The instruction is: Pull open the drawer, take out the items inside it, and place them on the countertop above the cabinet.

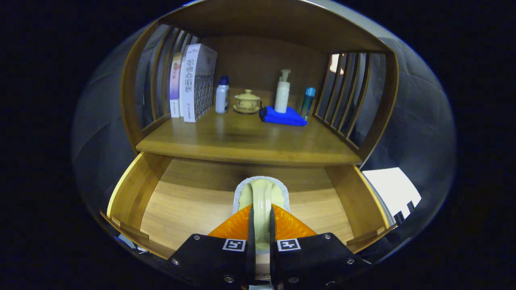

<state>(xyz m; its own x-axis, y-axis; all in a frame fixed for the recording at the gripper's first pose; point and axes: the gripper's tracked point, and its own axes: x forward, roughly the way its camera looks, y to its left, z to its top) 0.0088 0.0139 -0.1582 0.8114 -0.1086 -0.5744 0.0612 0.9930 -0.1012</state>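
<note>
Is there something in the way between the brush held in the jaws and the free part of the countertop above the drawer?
Nothing visible blocks it. The gripper is shut on the brush over the open drawer. The countertop is bare at its front; the blue cloth, bottles and books stand further back.

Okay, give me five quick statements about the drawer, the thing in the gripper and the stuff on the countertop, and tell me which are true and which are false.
1. The drawer is pulled open. True.
2. The gripper is open, with nothing between its fingers. False: both fingers press on the handle of a cream scrubbing brush, held over the drawer.
3. A blue cloth lies on the countertop. True.
4. The pump bottle lies on its side. False: it stands upright behind the cloth.
5. The lidded cup stands between the white bottle and the pump bottle. True.
</note>
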